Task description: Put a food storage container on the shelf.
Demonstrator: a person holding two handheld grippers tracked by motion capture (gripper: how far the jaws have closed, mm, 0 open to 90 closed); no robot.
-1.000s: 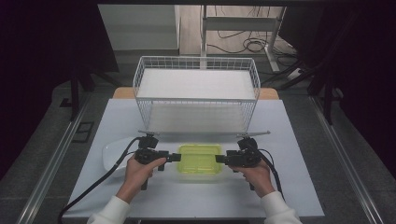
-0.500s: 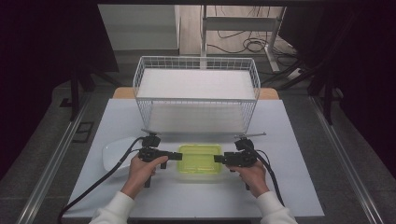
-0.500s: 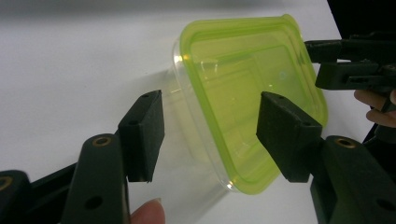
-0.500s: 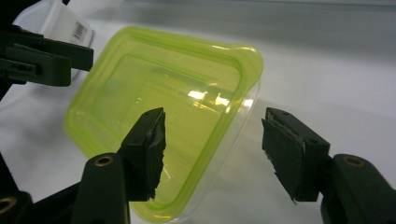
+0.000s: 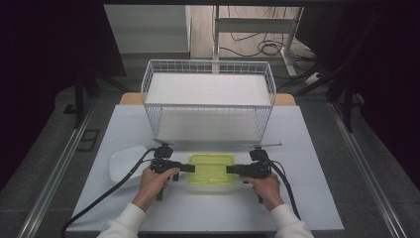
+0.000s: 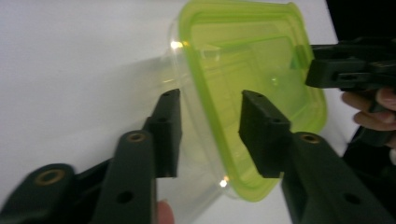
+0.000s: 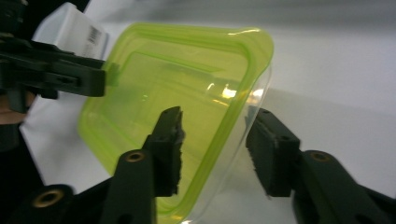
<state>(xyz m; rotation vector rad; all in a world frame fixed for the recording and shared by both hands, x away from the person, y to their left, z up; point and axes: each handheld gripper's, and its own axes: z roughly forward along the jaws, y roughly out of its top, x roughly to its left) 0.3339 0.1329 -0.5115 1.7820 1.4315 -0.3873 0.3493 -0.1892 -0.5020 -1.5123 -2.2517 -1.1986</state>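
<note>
Sitting between the two grippers, the green-lidded tub [image 5: 212, 168] rested on the table [image 5: 307, 148]. The left gripper [image 6: 210, 135] stood spread, its jaws straddling the tub's near edge; the right gripper [image 7: 215, 149] stood likewise spread astride the opposite edge. Beyond both rose a wire basket [image 5: 208, 99]; a white dish [image 5: 124, 161] lay outside the left gripper.

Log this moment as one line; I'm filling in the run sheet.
left gripper: open, jaws straddle rim | right gripper: open, jaws straddle opposite rim | green-lidded container: on table, before wire basket
</note>
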